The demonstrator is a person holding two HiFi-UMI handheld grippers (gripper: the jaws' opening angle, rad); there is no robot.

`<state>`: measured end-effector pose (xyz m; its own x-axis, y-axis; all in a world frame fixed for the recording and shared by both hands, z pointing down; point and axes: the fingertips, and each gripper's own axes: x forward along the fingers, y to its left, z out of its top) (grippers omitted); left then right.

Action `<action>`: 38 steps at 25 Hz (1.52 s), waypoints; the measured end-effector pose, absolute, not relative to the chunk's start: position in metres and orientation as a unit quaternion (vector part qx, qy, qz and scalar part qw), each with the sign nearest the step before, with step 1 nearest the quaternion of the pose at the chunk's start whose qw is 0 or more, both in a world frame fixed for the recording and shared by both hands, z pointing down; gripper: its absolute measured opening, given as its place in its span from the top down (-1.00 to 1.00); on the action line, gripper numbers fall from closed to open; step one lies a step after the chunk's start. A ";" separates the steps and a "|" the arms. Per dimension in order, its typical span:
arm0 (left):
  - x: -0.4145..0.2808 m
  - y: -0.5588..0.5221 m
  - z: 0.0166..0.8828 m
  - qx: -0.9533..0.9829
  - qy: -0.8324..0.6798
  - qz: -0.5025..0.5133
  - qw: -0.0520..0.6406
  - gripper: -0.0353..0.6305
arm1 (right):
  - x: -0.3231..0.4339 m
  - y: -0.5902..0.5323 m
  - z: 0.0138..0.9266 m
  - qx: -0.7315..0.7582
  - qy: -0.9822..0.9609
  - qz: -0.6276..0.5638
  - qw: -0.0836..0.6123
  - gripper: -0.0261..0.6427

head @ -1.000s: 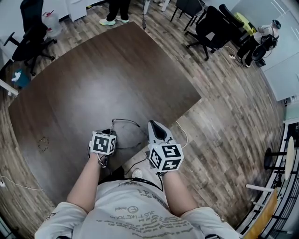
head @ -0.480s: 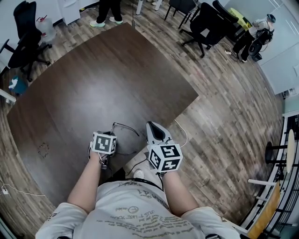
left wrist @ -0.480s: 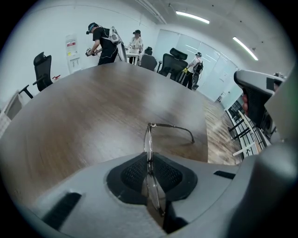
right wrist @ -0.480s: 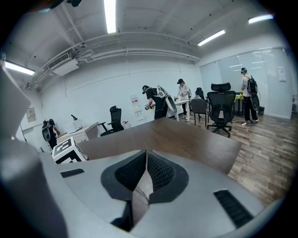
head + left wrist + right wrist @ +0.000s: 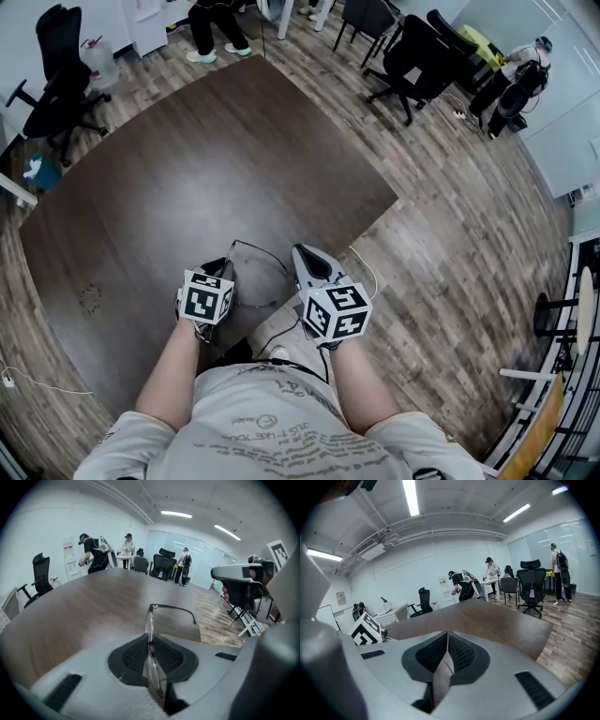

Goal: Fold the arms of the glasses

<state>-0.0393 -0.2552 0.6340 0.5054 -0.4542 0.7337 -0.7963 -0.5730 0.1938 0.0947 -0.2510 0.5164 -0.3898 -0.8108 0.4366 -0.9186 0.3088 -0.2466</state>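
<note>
The thin wire-framed glasses point(image 5: 251, 248) are off the dark brown table point(image 5: 187, 159), near its front edge, and my left gripper point(image 5: 223, 271) is shut on them. In the left gripper view the pads of my left gripper point(image 5: 150, 643) pinch the front frame edge-on, and one arm of the glasses point(image 5: 174, 607) sticks out unfolded to the right. My right gripper point(image 5: 303, 254) hovers just right of the glasses, shut with nothing in it. Its pads meet in the right gripper view point(image 5: 446, 645), and from there the left gripper's marker cube point(image 5: 365, 629) shows at the left.
The table's right corner point(image 5: 395, 199) gives way to wood flooring, where a pale cable point(image 5: 367, 268) lies. Black office chairs stand at the far left point(image 5: 56, 66) and far right point(image 5: 422, 56). People point(image 5: 211, 19) work beyond the table's far end.
My left gripper has risen a little with the glasses in it, and the glasses sit higher over the table edge. The right gripper has stayed where it was, still shut.
</note>
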 end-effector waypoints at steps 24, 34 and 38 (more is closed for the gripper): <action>-0.021 -0.243 0.543 0.888 -0.380 0.241 0.094 0.76 | 0.065 -0.229 0.516 0.336 -0.893 0.198 0.223 0.68; -0.025 -0.237 0.537 0.885 -0.391 0.241 0.081 0.76 | 0.054 -0.223 0.522 0.320 -0.895 0.184 0.252 0.81; -0.025 -0.235 0.538 0.882 -0.393 0.246 0.082 0.76 | 0.049 -0.220 0.526 0.312 -0.894 0.180 0.265 0.81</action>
